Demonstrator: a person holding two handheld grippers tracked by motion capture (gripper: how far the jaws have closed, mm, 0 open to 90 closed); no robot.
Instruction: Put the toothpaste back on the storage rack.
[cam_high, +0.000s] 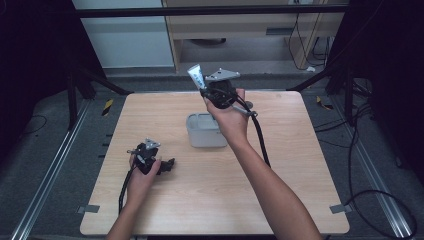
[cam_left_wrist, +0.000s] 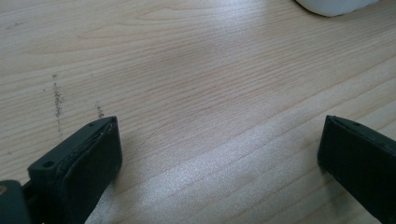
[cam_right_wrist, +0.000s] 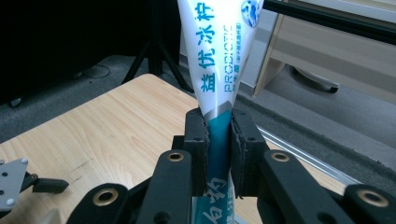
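1. Right gripper (cam_right_wrist: 218, 154): jaws pinch white-and-teal plastic toothpaste tube (cam_right_wrist: 219, 60), raised above grey rectangular plastic bin (cam_high: 205, 131).
2. Left gripper (cam_left_wrist: 219, 158): jaws spread, empty, low over light wooden table (cam_left_wrist: 187, 84).
3. Progress: tube lifted; whether going in or coming out of bin, cannot tell.

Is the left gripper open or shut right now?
Open. In the left gripper view the left gripper has its two black jaws far apart over bare table, nothing between them.

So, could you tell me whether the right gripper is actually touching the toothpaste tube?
Touching. In the right gripper view, the right gripper has both black jaws pressed flat against the toothpaste tube, pinching it with no gap on either side.
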